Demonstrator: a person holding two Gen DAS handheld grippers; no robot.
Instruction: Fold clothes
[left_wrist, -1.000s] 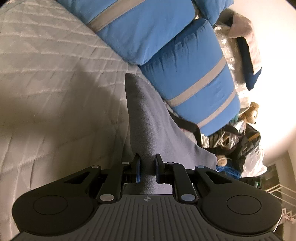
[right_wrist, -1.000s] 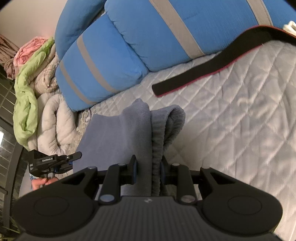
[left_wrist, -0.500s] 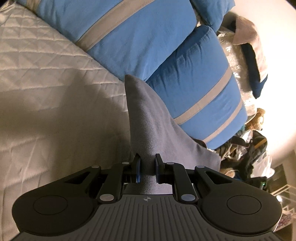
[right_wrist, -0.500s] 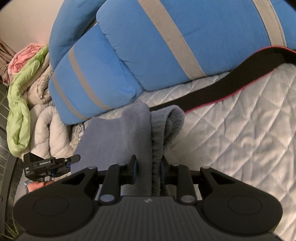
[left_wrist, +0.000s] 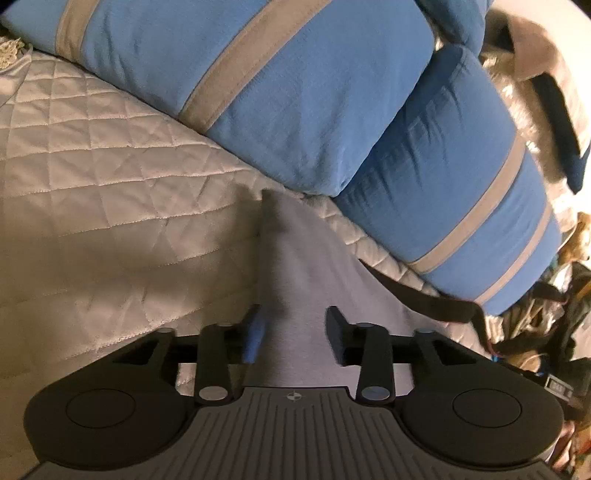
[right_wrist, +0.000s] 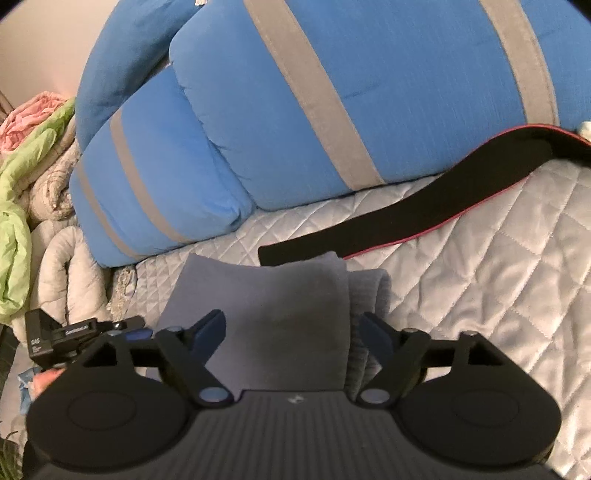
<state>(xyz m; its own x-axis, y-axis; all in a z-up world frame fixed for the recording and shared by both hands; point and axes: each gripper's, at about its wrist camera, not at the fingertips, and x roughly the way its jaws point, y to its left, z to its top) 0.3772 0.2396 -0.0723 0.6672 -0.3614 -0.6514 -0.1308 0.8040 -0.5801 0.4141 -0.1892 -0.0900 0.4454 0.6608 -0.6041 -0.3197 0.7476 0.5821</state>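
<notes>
Both grippers stand released over the grey garment (right_wrist: 295, 306), which lies folded on the quilted bedspread (right_wrist: 480, 288). The left gripper (left_wrist: 293, 332) has its fingers parted either side of a raised crease; the right gripper (right_wrist: 293, 332) straddles the doubled edge, ribbed hem beside its right finger. Ahead of the fingertips, the blue pillows (right_wrist: 332, 110) and a black strap (right_wrist: 424, 214) crowd in, so free room lies rightward.

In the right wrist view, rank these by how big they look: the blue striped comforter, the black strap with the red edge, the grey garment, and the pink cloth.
1. blue striped comforter
2. grey garment, though nearness to the camera enlarges it
3. black strap
4. pink cloth
</notes>
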